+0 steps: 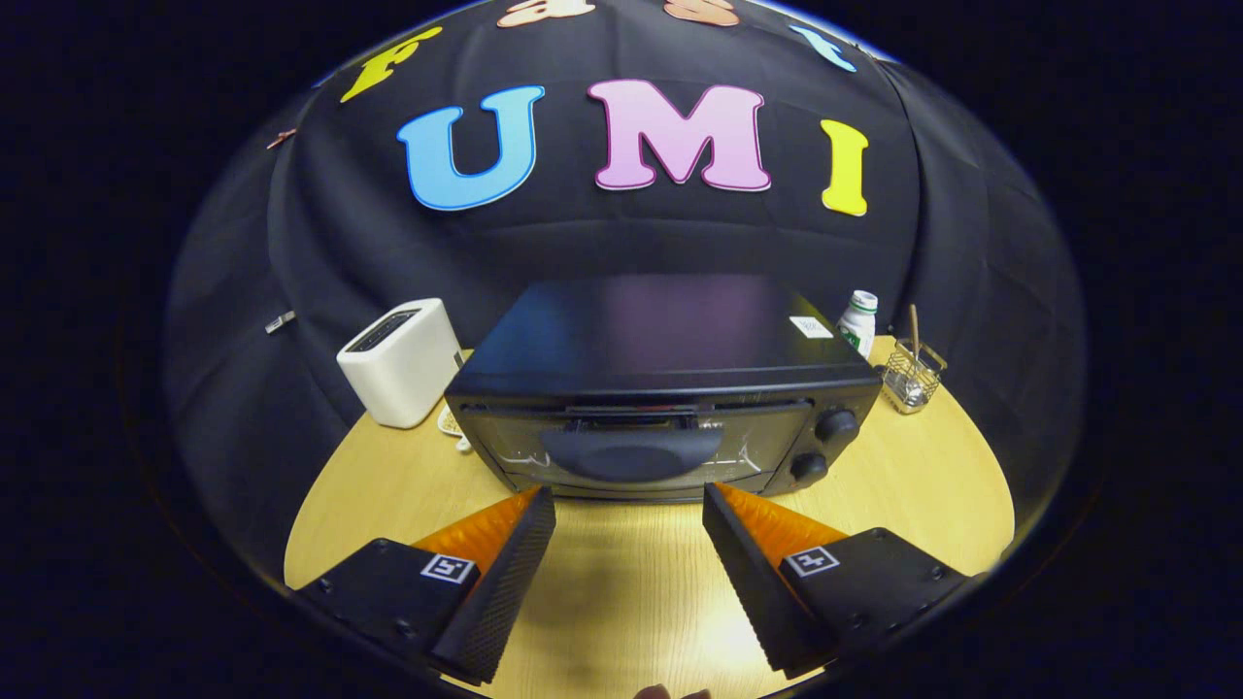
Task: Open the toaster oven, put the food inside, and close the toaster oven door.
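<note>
1. The black, box-shaped metal toaster oven [670,383] stands in the middle of the round, pale wood-grain tabletop [932,485]; its smooth top is faintly glossy and carries a small white sticker near the right rear corner.
2. Its glass door [631,449] is closed, with a wide, curved dark handle [631,454] across the front and two round black knobs [823,445] stacked on the right of the door.
3. The gripper [629,505] is spread wide and holds nothing; its two fingers [505,573] are black wedges with ribbed inner faces and orange outer sides, their tips just short of the oven's front, one on each side of the handle.
4. Left of the oven, close by, sits a white, rounded plastic slot toaster [401,361].
5. Behind the oven's right rear corner stands a white bottle with a green label [858,322].
6. Right of the oven, a small wire basket [913,374] holds a thin stick-like utensil.
</note>
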{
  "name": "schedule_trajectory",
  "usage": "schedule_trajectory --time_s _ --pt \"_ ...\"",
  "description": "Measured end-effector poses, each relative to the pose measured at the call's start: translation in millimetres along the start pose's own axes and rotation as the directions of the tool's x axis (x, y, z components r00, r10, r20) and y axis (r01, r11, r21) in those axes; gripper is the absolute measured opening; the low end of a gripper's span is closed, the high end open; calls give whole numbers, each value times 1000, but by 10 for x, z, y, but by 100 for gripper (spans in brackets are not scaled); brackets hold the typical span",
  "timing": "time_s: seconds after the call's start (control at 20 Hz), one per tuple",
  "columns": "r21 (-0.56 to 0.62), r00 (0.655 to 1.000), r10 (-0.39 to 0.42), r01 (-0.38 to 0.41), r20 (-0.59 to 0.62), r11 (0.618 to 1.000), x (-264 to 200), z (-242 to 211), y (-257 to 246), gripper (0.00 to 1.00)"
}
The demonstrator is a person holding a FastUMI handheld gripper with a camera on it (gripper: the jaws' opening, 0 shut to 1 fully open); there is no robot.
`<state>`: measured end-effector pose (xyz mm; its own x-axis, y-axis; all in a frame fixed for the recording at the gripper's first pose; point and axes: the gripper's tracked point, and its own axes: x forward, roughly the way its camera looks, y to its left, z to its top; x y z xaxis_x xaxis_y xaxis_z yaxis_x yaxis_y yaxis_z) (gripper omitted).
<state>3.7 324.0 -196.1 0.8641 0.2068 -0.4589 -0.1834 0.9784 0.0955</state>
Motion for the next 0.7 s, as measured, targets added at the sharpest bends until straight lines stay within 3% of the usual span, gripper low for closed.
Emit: schedule_trajectory --time_s 0.7 --pt "-91 966 59 -37 250 995 -937 892 -249 99"
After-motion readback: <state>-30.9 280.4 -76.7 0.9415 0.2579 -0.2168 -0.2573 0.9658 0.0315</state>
